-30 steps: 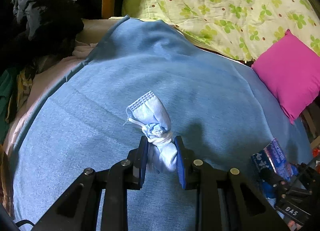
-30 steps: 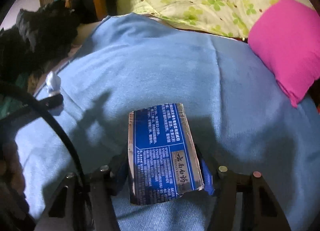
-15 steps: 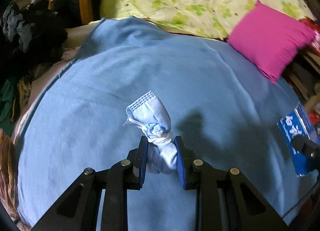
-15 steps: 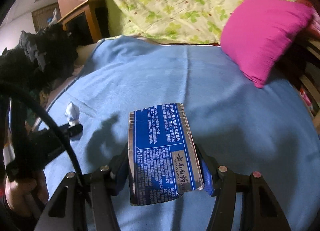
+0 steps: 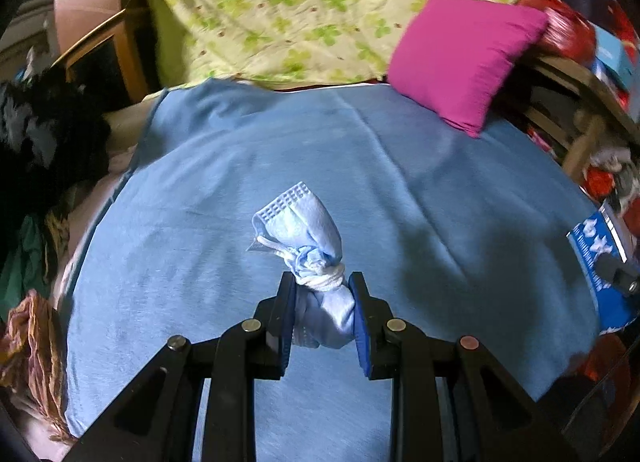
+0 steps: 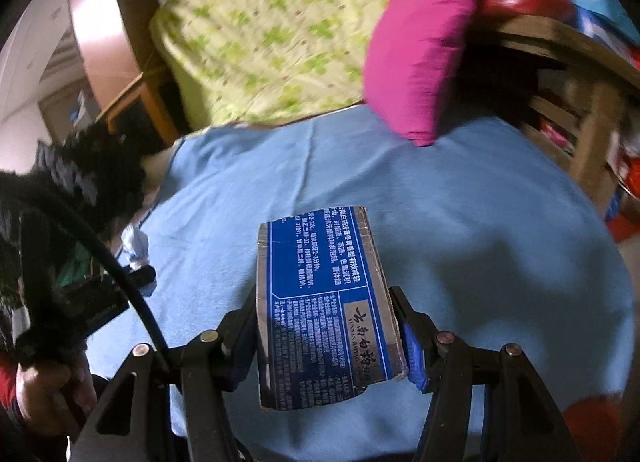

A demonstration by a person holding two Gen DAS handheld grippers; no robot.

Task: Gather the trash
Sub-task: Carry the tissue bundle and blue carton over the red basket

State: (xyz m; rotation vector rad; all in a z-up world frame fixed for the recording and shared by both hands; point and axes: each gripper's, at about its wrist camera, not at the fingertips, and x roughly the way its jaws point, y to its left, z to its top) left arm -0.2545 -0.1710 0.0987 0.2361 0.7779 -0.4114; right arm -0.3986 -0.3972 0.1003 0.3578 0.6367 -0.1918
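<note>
Left gripper (image 5: 322, 298): jaws drawn in tight on the mask, blue pads pressing both sides of its lower end.
Mask (image 5: 306, 240): pale blue, soft, rolled into a bundle and knotted round the middle with its white ear cord; ribbed edge strip at the far tip; held up over the blanket, with its lower end tucked between the pads and partly hidden.
Right gripper (image 6: 326, 332): jaws closed on the box, one finger on each long side; the left pad is mostly covered by the box.
Box (image 6: 326, 302): flat blue carton, white print and grey worn edges, held lengthwise over the blanket; its near end hangs past the fingers in shadow, and most of the print is too small to read.
Box from the left wrist view (image 5: 596, 262): seen at the right edge, cut off by the frame.
Blanket (image 5: 400, 197): blue, fuzzy, with shallow creases, spread over the bed.
Pillow (image 5: 464, 57): magenta, square, plump, lying at the blanket's far right corner; blurred.
Quilt (image 5: 304, 9): pale yellow with green clover print, heaped beyond the blanket; blurred.
Dark pile (image 5: 44, 133): black fabric at the left of the bed; shape hard to make out.
Hand (image 6: 52, 386): low left in the right wrist view, gripping the other tool's handle, partly cut off.
</note>
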